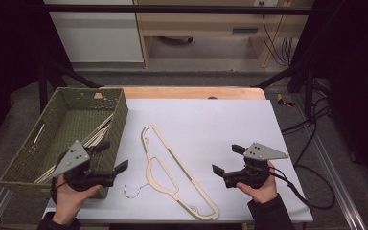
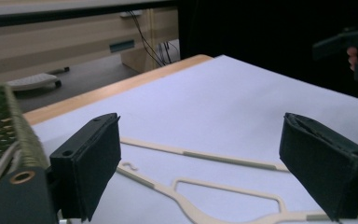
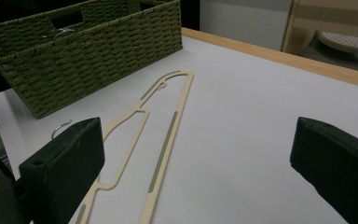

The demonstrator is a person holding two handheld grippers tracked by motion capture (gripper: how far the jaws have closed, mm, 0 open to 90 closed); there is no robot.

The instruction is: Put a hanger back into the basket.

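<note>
A cream hanger [image 1: 172, 165] with a wire hook lies flat mid-worktop, running from 11 to 5 o'clock, beside the woven green basket [image 1: 120, 122].

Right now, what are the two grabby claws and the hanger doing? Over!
Left gripper open, empty. Right gripper open, empty. Hanger flat on white table, between them, untouched. Green basket beside it, more hangers inside.

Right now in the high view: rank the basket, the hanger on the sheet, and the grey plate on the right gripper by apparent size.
1. Green woven basket, largest.
2. Cream hanger, long but thin.
3. Grey three-cornered plate, smallest.
The plate sits higher, nearer the camera, yet the order is clear.
</note>
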